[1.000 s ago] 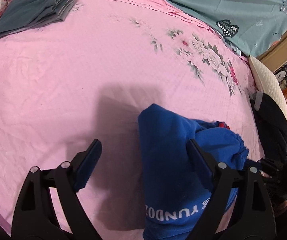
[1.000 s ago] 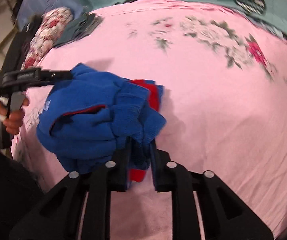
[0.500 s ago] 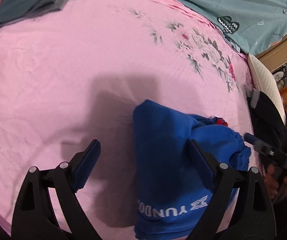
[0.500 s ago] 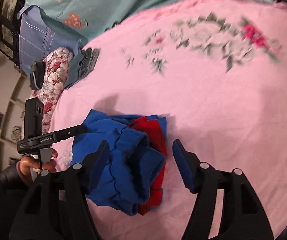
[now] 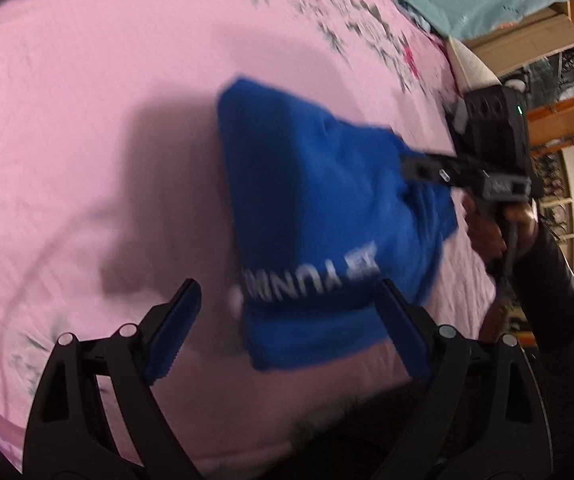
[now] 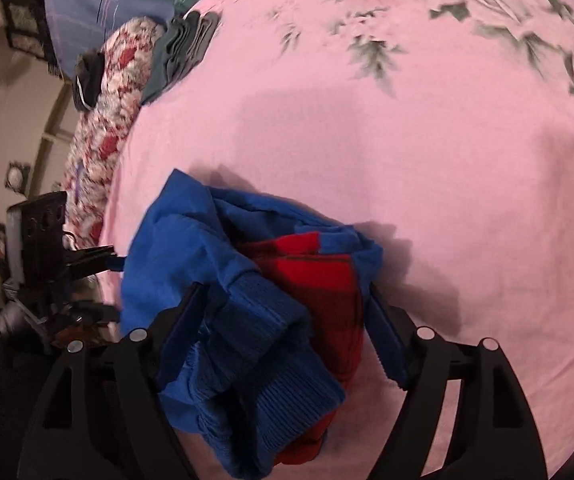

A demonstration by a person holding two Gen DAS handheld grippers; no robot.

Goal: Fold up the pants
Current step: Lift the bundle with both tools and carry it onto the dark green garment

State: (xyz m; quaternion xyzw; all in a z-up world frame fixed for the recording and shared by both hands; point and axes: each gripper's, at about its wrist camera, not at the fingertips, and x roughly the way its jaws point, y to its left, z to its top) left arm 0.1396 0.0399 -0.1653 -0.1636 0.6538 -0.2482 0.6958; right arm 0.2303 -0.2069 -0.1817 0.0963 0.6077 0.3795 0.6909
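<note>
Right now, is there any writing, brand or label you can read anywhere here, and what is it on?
"YUN": white print, upside down, on the bundled blue fleece pants; the letters after it are smeared, and a logo mark sits beside them.
Small white label on the black handheld gripper opposite: too blurred to read.
Nothing else legible.

The pink bedsheet (image 6: pixel 427 184) lies open beyond and right of the bunched blue pants (image 6: pixel 223 276); folded grey clothes (image 6: pixel 183 40) occupy its far-left corner.
</note>
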